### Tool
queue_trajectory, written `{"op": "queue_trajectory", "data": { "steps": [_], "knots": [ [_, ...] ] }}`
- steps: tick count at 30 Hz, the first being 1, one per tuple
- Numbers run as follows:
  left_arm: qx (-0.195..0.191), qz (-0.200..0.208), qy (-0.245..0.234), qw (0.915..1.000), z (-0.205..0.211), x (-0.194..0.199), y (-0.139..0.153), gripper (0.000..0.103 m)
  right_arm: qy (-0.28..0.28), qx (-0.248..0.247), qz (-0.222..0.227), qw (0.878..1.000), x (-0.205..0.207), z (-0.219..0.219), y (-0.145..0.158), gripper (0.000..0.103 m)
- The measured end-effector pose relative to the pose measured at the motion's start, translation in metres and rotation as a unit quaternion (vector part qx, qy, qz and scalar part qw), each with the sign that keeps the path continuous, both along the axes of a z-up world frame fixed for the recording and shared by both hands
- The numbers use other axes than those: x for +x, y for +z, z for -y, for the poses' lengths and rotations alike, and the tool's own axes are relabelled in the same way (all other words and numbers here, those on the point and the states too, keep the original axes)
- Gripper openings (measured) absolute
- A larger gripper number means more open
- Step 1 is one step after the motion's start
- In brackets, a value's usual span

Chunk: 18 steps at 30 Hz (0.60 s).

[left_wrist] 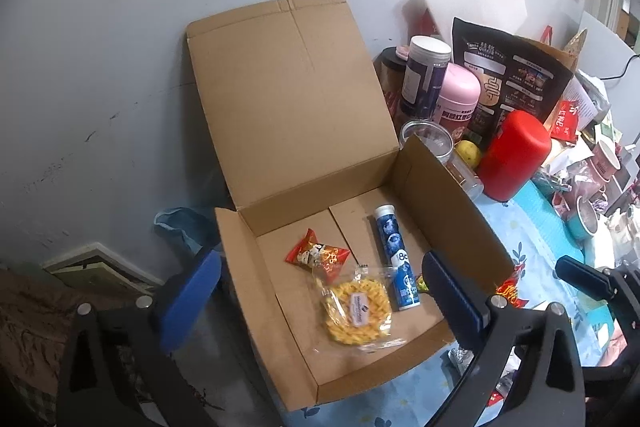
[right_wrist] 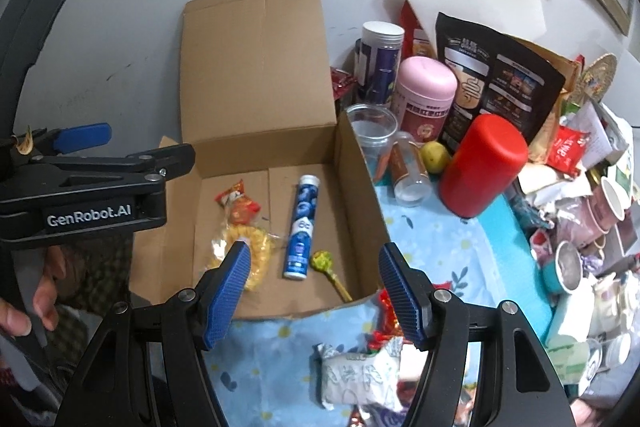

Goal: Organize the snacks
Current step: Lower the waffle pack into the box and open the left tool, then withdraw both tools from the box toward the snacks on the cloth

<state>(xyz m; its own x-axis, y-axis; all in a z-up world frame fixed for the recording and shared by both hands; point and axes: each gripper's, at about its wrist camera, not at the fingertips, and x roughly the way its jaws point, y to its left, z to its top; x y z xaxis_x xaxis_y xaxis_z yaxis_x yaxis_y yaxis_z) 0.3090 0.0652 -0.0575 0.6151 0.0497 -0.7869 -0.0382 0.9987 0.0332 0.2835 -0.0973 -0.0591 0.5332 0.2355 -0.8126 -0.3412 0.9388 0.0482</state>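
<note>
Here the left gripper is hovering over the cardboard box, fingers spread wide and gripping nothing. Inside are lying a red packet, a clear bag of yellow snacks, a blue tube and a lollipop (green-headed). Rightward, the right gripper is gaping, empty, above a white packet.

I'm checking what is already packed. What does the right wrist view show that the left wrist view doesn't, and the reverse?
Only the right wrist view shows the green lollipop fully, and a white packet on the cloth outside. Only the left shows the yellow snack bag unobstructed. Both show the cardboard box, blue tube and red candy packet.
</note>
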Motion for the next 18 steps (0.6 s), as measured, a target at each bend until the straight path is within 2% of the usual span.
{"op": "queue_trajectory", "data": {
  "steps": [10,14,18],
  "knots": [
    [-0.016,0.038,-0.009,0.9991,0.013,-0.024,0.04,0.103,0.003,0.012,0.021,1.0,-0.005,0.012,0.024,0.067],
    [-0.026,0.061,-0.027,0.9974,0.026,-0.038,0.06,0.103,-0.003,0.019,0.025,1.0,-0.013,0.024,0.038,0.067],
    [-0.017,0.071,-0.033,0.9968,0.042,-0.05,0.074,0.103,-0.011,0.016,0.029,0.999,-0.026,0.037,0.05,0.067]
  ]
}}
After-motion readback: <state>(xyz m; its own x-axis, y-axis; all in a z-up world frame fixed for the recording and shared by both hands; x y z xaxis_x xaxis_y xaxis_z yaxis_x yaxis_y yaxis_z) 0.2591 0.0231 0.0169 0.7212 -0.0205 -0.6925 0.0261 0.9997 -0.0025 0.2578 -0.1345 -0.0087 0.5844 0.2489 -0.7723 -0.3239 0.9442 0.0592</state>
